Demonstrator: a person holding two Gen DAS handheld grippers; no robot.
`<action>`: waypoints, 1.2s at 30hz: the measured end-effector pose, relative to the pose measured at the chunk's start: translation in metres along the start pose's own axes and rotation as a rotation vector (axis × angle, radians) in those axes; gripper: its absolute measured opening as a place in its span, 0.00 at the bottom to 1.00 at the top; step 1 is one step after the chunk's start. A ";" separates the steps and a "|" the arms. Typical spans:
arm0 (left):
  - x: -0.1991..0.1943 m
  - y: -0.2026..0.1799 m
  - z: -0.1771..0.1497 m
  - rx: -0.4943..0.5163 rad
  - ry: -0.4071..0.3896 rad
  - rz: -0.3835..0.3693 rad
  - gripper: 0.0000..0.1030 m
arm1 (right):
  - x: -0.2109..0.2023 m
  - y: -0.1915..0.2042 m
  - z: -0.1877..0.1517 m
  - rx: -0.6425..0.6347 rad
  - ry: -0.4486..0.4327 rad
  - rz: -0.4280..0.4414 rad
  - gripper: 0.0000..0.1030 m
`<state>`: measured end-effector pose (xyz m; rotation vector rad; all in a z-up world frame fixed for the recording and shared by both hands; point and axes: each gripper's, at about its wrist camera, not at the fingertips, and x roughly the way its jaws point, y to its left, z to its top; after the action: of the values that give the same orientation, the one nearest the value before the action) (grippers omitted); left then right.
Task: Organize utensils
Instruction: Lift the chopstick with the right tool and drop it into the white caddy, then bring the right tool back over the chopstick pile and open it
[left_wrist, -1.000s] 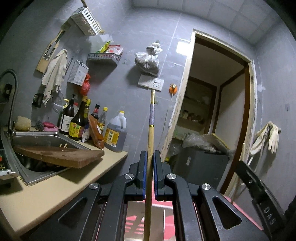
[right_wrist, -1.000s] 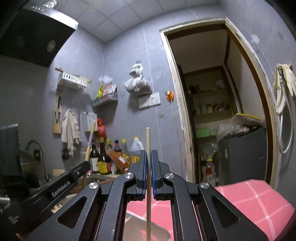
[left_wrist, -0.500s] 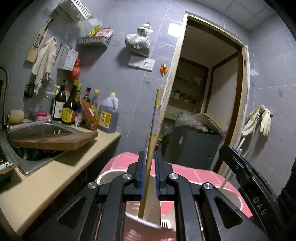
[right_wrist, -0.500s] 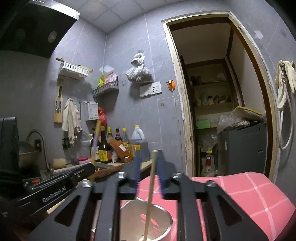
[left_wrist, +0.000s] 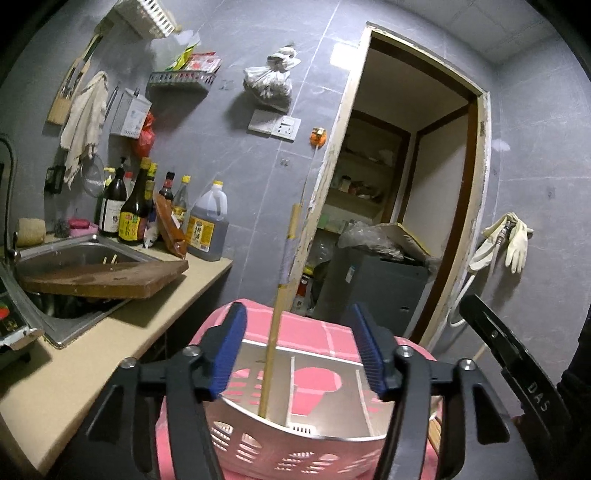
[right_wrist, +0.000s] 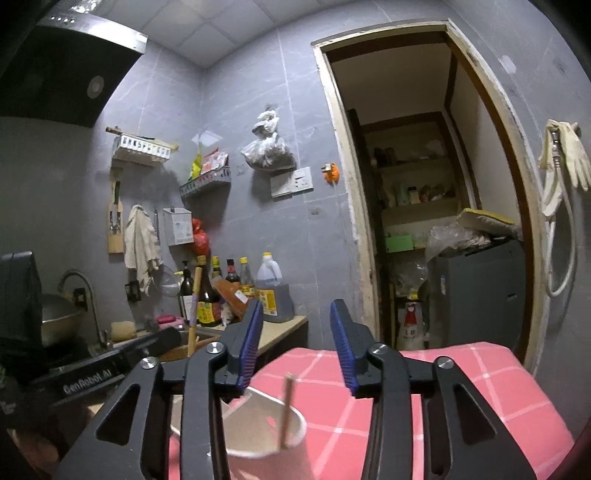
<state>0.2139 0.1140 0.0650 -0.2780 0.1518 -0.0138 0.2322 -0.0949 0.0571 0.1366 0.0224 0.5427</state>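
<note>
A silvery perforated utensil holder (left_wrist: 295, 439) with dividers stands on a pink checked cloth (left_wrist: 325, 332). A long wooden-handled utensil (left_wrist: 282, 295) stands upright in its left compartment. It rises between the fingers of my left gripper (left_wrist: 299, 350), whose jaws are opening and whose blue pads are clear of it. In the right wrist view a short wooden stick (right_wrist: 286, 410) leans inside the holder (right_wrist: 258, 424), below my right gripper (right_wrist: 297, 347). That gripper's jaws are opening too, with nothing touching the pads. Each gripper shows at the edge of the other's view.
A beige counter (left_wrist: 92, 362) at the left carries a steel sink (left_wrist: 66, 254) with a wooden cutting board (left_wrist: 107, 280) across it and several sauce bottles (left_wrist: 207, 229). Behind the cloth are a grey cabinet (left_wrist: 369, 291) and an open doorway (left_wrist: 406, 184). Rubber gloves (left_wrist: 517, 240) hang at the right.
Both grippers were shut on upright wooden sticks; their jaws have since spread and let go. The sticks now stand lower in the holder, and both grippers have drawn back from it.
</note>
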 end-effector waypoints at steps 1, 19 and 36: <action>-0.003 -0.004 0.001 0.008 -0.002 -0.004 0.57 | -0.005 -0.003 0.001 0.001 0.002 -0.006 0.46; -0.041 -0.097 -0.027 0.131 0.057 -0.089 0.98 | -0.110 -0.063 0.025 -0.097 0.050 -0.179 1.00; -0.009 -0.167 -0.086 0.240 0.250 -0.134 0.98 | -0.129 -0.139 -0.010 -0.018 0.261 -0.290 1.00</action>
<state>0.1930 -0.0700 0.0301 -0.0450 0.3765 -0.1995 0.1922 -0.2778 0.0264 0.0433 0.2872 0.2677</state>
